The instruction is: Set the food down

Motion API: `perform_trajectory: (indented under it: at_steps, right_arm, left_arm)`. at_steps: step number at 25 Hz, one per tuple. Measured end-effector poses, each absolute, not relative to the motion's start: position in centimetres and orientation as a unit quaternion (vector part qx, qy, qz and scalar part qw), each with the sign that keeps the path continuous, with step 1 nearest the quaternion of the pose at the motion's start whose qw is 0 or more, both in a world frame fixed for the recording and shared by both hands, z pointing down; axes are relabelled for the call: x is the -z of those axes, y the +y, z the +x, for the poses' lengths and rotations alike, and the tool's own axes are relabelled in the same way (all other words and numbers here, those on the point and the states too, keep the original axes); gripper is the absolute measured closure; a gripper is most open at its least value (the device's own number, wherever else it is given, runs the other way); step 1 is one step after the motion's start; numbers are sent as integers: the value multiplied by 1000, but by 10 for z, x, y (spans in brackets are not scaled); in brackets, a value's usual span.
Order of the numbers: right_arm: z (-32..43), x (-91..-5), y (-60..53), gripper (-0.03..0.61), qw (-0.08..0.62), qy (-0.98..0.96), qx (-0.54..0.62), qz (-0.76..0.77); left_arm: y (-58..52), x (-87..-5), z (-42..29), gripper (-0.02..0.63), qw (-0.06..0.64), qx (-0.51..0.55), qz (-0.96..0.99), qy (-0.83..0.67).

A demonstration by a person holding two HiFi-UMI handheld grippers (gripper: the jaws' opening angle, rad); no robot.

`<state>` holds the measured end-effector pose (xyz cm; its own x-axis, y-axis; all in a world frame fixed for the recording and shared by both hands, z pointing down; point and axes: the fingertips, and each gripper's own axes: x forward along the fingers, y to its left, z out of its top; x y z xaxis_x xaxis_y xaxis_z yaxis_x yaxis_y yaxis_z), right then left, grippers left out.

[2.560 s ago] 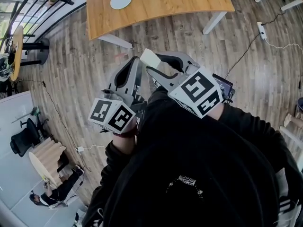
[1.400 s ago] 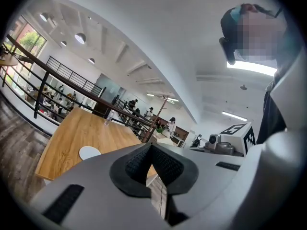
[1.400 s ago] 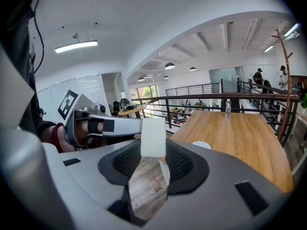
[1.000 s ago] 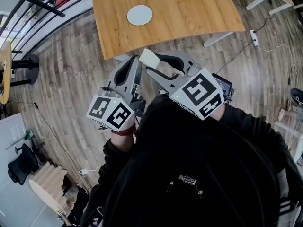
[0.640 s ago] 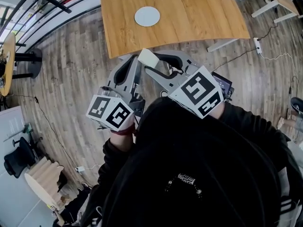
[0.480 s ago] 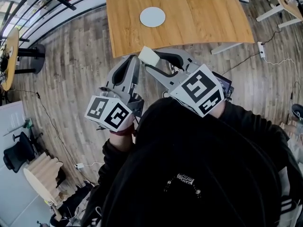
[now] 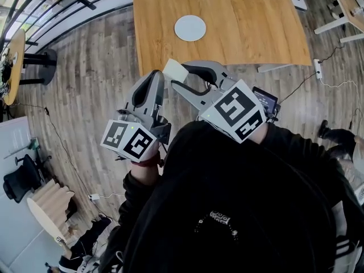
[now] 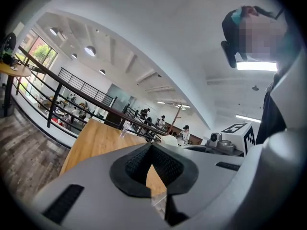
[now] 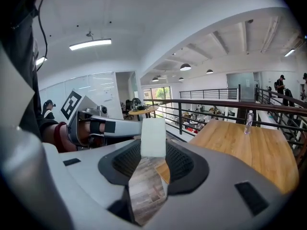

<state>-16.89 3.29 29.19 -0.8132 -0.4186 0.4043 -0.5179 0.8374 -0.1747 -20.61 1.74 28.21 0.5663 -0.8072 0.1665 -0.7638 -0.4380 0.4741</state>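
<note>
white food block [image 7: 174, 70], in right gripper [image 7: 180, 75]

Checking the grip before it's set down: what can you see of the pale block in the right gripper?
The pale block is a smooth, off-white rectangular slab, unmarked. Its lower part is pinched between the pads of the right gripper, the rest sticking out beyond them. It is in the air by the wooden table's near edge, touching nothing else.
</note>
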Motion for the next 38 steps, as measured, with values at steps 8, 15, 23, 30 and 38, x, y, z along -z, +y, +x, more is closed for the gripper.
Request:
perform_trajectory:
  at_steps: [8, 15, 23, 30, 38]
  right_arm:
    - [-175, -287, -17, 408, 179, -947, -130, 232]
    - [-163, -292, -70, 408, 180, -948, -142, 223]
    - [-149, -300, -126, 408, 174, -948, -168, 207]
    - [-135, -310, -164, 408, 165, -946, -194, 202]
    - [-113, -323, -198, 408, 156, -942, -225, 196]
  left_arm:
    - [-33, -277, -215, 617, 255, 43, 837, -482]
    - [-87, -282, -206, 617, 266, 37, 826, -495]
    - [-141, -291, -190, 617, 279, 15, 815, -507]
    - [-179, -299, -173, 617, 292, -6, 809, -510]
    - [-206, -311, -151, 617, 302, -42, 800, -517]
